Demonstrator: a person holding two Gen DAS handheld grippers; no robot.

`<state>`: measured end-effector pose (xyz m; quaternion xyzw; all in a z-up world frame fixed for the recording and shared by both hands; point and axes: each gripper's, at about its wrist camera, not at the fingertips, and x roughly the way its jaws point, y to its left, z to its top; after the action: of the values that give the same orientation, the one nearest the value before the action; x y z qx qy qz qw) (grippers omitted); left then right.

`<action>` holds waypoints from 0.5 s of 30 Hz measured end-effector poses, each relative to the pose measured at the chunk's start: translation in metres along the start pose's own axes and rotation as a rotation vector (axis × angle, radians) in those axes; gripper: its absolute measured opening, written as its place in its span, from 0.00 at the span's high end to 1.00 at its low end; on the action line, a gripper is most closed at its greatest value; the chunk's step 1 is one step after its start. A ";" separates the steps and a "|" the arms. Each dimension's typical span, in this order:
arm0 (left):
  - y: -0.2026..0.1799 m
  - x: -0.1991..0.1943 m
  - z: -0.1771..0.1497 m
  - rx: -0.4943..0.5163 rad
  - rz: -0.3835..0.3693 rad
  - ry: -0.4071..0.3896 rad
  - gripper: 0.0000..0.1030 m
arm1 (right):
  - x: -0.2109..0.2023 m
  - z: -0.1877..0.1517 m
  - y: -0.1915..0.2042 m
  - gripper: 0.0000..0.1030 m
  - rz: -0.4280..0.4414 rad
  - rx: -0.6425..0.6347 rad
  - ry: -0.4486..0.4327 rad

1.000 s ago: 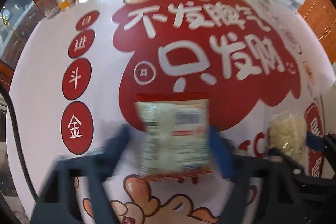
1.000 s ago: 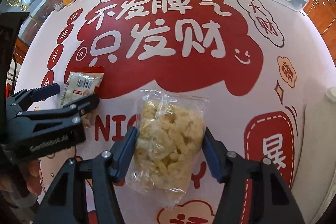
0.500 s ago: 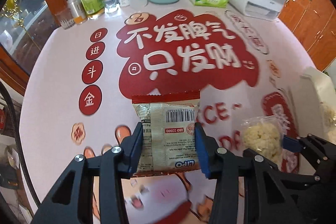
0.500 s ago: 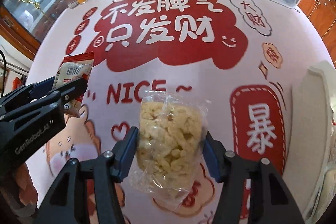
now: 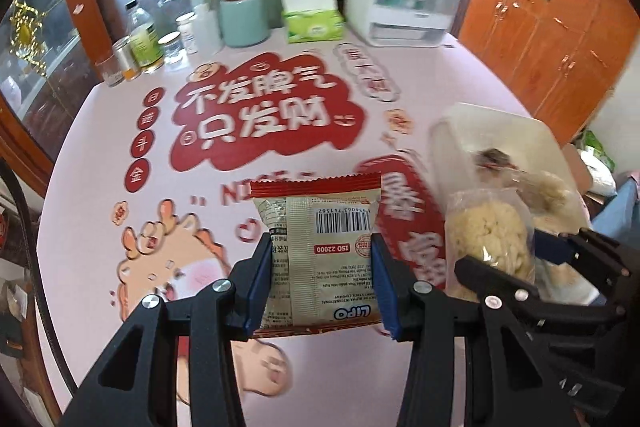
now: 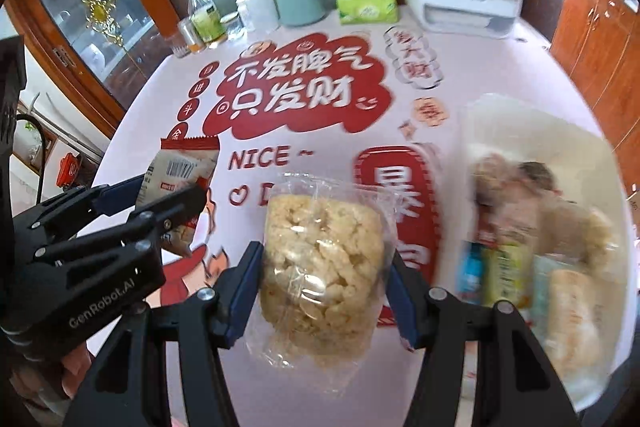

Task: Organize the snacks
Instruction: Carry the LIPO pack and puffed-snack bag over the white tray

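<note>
Right wrist: snack bin (image 6: 500, 131) newly in view.

Bare tablecloth (image 6: 304, 131) ahead; snack-filled bin (image 6: 552, 147) rightward, bottles (image 5: 140, 39) far-left.

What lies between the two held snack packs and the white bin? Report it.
Nothing visible does. The left gripper holds the LIPO packet, the right gripper holds the clear puffed-snack bag, and only bare tablecloth separates them from the white bin.

The right tool (image 6: 324, 287) clamps a clear puffed-snack bag (image 6: 320, 259) beside a white bin (image 6: 560, 147).
</note>
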<state>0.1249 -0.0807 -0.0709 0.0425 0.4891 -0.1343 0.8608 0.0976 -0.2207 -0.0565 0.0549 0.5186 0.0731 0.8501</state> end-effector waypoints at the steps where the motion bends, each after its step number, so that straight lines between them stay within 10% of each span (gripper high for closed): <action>1: -0.012 -0.005 -0.002 0.008 -0.010 -0.003 0.57 | -0.008 -0.004 -0.009 0.43 -0.005 0.004 -0.008; 15: -0.152 -0.024 -0.004 0.175 -0.086 -0.018 0.57 | -0.083 -0.039 -0.123 0.43 -0.091 0.143 -0.127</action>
<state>0.0686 -0.2211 -0.0436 0.0953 0.4693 -0.2140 0.8514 0.0343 -0.3563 -0.0228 0.0961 0.4697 -0.0063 0.8776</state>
